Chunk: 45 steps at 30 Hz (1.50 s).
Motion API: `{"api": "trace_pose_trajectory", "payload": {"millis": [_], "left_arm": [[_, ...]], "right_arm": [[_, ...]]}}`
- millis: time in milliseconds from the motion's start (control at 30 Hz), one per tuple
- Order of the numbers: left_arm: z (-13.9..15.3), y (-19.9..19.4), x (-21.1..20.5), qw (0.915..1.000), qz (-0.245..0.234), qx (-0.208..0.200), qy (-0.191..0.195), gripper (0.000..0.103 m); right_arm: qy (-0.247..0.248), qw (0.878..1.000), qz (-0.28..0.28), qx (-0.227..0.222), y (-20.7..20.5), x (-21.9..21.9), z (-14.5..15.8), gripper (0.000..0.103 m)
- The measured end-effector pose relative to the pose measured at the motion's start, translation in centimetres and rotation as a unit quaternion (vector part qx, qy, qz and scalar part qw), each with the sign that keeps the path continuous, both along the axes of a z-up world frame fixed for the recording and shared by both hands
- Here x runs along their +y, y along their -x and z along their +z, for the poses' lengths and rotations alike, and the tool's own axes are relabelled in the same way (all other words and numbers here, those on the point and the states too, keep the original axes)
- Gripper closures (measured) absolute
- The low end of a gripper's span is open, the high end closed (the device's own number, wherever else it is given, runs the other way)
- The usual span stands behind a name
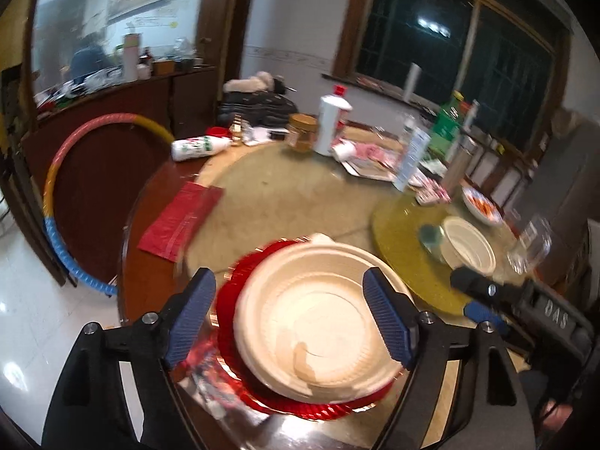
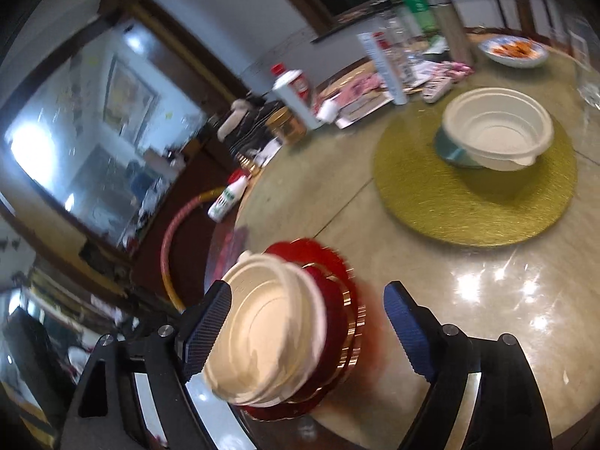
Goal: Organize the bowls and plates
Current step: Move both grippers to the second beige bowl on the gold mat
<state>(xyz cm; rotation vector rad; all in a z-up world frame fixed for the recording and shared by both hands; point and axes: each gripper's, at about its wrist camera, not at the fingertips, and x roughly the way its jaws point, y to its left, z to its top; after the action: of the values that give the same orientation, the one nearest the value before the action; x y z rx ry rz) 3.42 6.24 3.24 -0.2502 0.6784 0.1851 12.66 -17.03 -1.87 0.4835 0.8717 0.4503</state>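
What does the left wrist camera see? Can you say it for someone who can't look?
A cream plate sits on a red plate at the near edge of a round table, between the left gripper's open blue fingers. Farther right, a cream bowl rests on a gold mat.

Hula hoop (image 1: 56, 195) beside table; white bottle (image 1: 198, 147) lying flat

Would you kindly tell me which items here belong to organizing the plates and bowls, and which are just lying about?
Job: cream plate, red plates, cream bowl, teal bowl.
Lying about: white bottle, jar, hula hoop, red packet.
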Motion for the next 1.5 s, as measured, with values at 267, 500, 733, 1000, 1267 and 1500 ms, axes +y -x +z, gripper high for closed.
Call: {"api": "trace_pose_trajectory", "payload": {"millis": [267, 500, 733, 1000, 1267, 1500], "left_arm": [[-0.1, -2.0, -6.3, 0.9981, -0.058, 0.008, -0.019, 0.022], [-1.7, -4.6, -12.5, 0.9925, -0.113, 0.034, -0.033, 0.022], [-4.1, -7.9, -16.6, 0.9873, -0.137, 0.074, -0.033, 0.022], [-6.2, -14.5, -18.0, 0.9869, -0.1, 0.121, 0.034, 0.022], [-6.6, -19.1, -19.3, 0.9903, -0.052, 0.112, 0.063, 0.022], [-8.7, -21.5, -20.7, 0.9896, -0.043, 0.126, 0.053, 0.022]], "right_arm": [[-0.03, 0.997, -0.062, 0.018, -0.9, -7.1, -1.1, 0.018], [-0.037, 0.992, -0.117, 0.024, -1.0, -13.7, -1.8, 0.018], [-0.039, 0.987, -0.154, 0.038, -1.5, -18.3, -2.7, 0.018], [-0.052, 0.98, -0.184, 0.044, -4.8, -22.2, -2.3, 0.018], [-0.063, 0.978, -0.186, 0.069, -11.7, -23.2, -3.5, 0.018], [-0.043, 0.979, -0.18, 0.081, -15.3, -21.7, -5.2, 0.027]]}}
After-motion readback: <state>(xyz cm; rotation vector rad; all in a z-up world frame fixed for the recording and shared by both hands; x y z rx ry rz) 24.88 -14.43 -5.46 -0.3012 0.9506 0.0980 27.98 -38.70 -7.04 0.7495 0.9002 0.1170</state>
